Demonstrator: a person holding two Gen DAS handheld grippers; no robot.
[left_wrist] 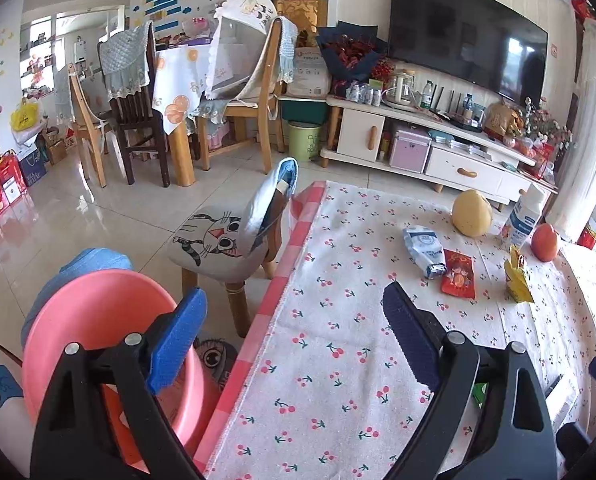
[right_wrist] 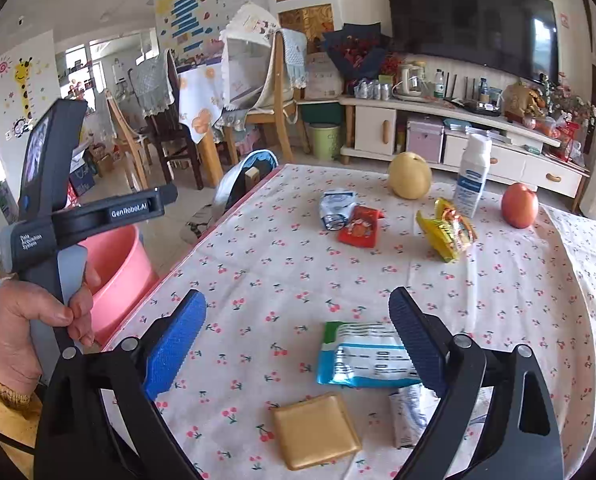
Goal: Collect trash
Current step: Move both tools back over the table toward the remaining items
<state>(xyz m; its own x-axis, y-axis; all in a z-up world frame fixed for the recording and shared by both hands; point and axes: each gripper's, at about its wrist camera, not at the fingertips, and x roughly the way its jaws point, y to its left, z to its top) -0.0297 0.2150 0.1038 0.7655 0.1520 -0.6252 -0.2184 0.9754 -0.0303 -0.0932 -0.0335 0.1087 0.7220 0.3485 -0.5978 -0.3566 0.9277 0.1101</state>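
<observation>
Barely begun: wrappers still on the table

Both tools, left tool [left_wrist: 294, 336] and right tool [right_wrist: 298, 336], gape wide and empty. Trash lies untouched: blue-white packet [right_wrist: 363, 356], red wrapper [right_wrist: 359, 226], yellow wrapper [right_wrist: 445, 230]. Only the right view shows the near packet; the left shows the pink basin [left_wrist: 98, 328] interior.

Right gripper's finger [right_wrist: 417, 344] is covering the blue-and-white wrapper's [right_wrist: 357, 354] right end and part of the silver packet [right_wrist: 407, 414]. Left gripper's frame is hiding much of the pink basin [left_wrist: 98, 320]. Print on the white bottle [right_wrist: 473, 176] is reading too small. A green scrap [left_wrist: 479, 394] is peeking out, unidentifiable.
</observation>
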